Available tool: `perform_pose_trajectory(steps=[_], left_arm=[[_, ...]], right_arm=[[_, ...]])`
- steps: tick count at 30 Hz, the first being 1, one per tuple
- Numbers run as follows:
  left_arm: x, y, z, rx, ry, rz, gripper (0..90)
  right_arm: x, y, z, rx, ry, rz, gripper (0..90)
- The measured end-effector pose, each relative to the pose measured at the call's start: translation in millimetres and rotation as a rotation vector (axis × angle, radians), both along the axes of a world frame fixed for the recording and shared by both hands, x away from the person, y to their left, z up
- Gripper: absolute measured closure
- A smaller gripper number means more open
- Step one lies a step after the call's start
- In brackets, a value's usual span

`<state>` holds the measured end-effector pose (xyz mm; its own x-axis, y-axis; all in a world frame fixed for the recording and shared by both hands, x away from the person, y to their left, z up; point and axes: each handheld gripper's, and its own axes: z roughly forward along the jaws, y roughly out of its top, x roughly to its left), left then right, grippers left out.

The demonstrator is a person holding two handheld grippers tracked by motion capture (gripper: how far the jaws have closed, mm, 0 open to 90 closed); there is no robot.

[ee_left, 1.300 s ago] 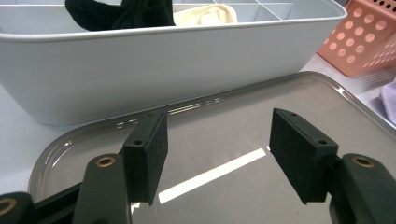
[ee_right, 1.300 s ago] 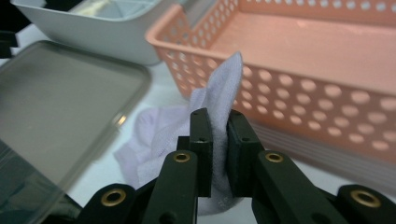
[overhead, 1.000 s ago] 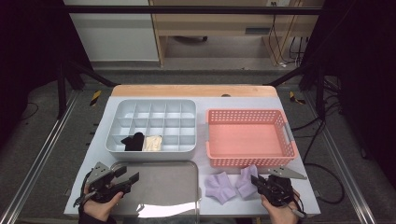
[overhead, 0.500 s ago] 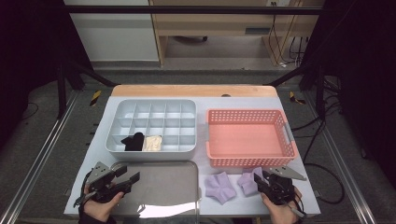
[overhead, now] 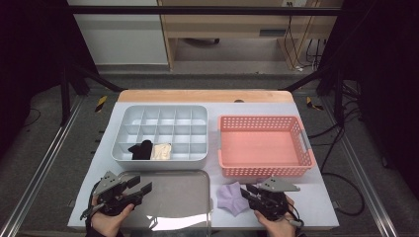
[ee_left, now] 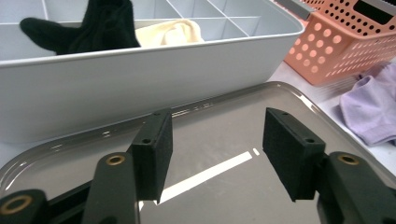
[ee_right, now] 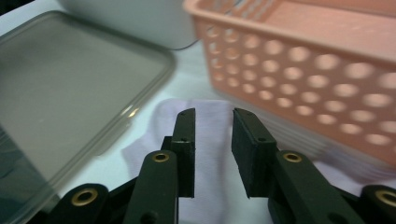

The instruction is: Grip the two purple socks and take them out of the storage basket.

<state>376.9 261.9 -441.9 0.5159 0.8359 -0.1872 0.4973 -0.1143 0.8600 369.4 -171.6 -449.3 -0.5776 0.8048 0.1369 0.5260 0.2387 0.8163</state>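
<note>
A lavender cloth (overhead: 231, 197) lies bunched on the white table between the grey lid (overhead: 168, 200) and the pink basket (overhead: 264, 145). My right gripper (overhead: 248, 191) reaches over the cloth's right side. In the right gripper view its jaws (ee_right: 214, 116) stand a narrow gap apart just above the lavender cloth (ee_right: 210, 149), and nothing is pinched between them. My left gripper (overhead: 136, 189) hovers over the lid's left part. It is open wide (ee_left: 212, 126) and holds nothing. A grey compartment bin (overhead: 158, 111) holds a black cloth (overhead: 141, 149) and a cream cloth (overhead: 161, 151).
The pink basket (ee_right: 317, 51) stands close behind the right gripper. The bin's front wall (ee_left: 140, 79) rises just beyond the left gripper, and the lavender cloth (ee_left: 369, 112) lies to its right. The table's front edge runs under both hands.
My right gripper has moved left over the lavender cloth, which now looks more bunched than spread. The left gripper has stayed where it was.
</note>
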Motion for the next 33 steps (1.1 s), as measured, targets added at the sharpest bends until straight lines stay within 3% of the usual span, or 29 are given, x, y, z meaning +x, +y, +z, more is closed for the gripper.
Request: perform_pose_trajectory(steps=[7, 15, 22, 27, 31, 33], left_arm=[[-2.3, -9.0, 10.9, 0.005, -0.013, 0.0, 49.6], [0.8, -28.8, 25.5, 0.004, -0.032, -0.017, 50.5], [3.3, -43.7, 20.6, -0.01, -0.024, -0.037, 49.8], [2.1, -49.3, 13.6, -0.007, -0.017, -0.053, 49.4], [1.1, -49.9, 6.5, 0.002, -0.008, -0.058, 49.0], [1.1, -48.7, 3.6, 0.003, -0.002, -0.057, 48.9]], right_arm=[[-4.7, 21.5, -5.0, -0.008, 0.011, 0.093, 73.1], [-2.8, 50.2, -18.3, -0.078, 0.038, 0.197, 69.3], [2.1, 55.4, -30.1, -0.128, 0.074, 0.217, 68.5], [4.9, 56.0, -30.7, -0.154, 0.086, 0.207, 82.7], [6.3, 54.4, -27.4, -0.142, 0.102, 0.192, 86.9], [5.3, 52.8, -22.0, -0.105, 0.087, 0.19, 87.0]])
